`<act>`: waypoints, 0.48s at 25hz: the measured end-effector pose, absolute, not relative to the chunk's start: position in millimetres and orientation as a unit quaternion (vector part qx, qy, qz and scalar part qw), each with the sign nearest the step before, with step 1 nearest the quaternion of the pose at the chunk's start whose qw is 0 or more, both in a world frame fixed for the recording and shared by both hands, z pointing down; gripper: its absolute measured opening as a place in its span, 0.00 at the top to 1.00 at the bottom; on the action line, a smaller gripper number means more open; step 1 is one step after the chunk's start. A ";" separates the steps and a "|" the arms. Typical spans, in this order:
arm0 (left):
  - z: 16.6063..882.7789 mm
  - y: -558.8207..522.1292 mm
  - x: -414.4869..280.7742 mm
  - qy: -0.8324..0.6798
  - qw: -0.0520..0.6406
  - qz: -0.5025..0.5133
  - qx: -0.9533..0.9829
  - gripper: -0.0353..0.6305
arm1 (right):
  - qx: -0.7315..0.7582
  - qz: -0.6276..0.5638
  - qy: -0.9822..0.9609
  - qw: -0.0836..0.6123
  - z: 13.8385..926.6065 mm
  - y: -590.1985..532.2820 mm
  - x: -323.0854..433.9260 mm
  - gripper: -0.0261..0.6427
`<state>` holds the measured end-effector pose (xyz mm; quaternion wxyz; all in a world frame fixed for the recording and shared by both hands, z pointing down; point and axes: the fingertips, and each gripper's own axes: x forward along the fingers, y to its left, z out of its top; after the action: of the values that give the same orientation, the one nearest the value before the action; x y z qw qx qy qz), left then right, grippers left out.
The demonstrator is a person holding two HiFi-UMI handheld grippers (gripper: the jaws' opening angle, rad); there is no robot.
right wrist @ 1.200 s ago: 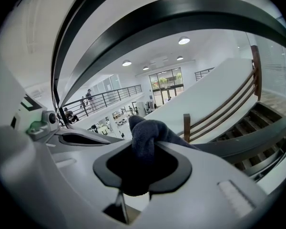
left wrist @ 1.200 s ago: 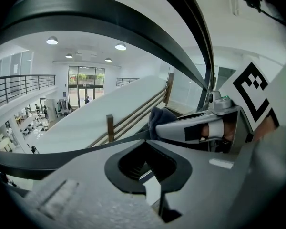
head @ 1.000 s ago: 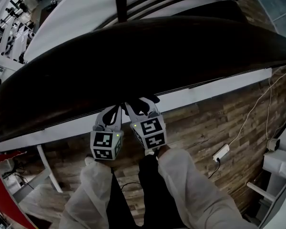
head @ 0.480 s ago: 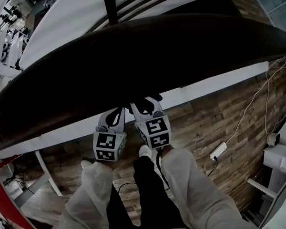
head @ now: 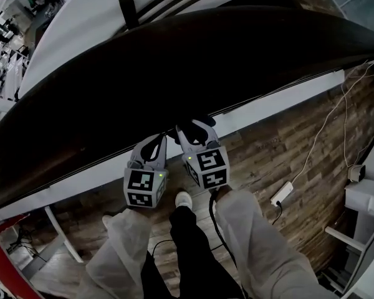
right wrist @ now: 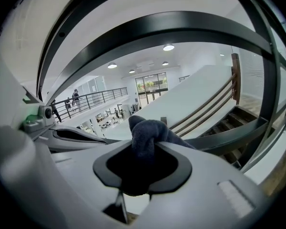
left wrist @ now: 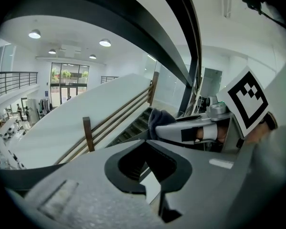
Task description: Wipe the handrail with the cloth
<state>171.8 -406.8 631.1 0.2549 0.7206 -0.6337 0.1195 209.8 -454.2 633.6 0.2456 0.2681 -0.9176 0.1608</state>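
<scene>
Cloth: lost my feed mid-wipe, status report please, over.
Right gripper shut on dark cloth, at the handrail near edge. Left gripper shut, empty, alongside. Nothing seen in the way.

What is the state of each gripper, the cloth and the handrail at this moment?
Handrail: dark, fixed, running across the head view above both grippers.
Left gripper: shut, nothing between its jaws.
Right gripper: shut on the cloth.
Cloth: bunched, sticking out past the jaws toward the handrail; whether it touches cannot be told.
</scene>
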 end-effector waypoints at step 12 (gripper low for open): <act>622.8 -451.8 214.1 -0.609 0.245 0.125 0.744 0.95 | 0.300 0.162 -0.909 0.239 633.3 -498.9 256.4 0.83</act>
<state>214.1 -451.8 622.8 0.2451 0.7437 -0.6092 0.1251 256.4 -498.9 633.3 0.2391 0.2996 -0.9093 0.1617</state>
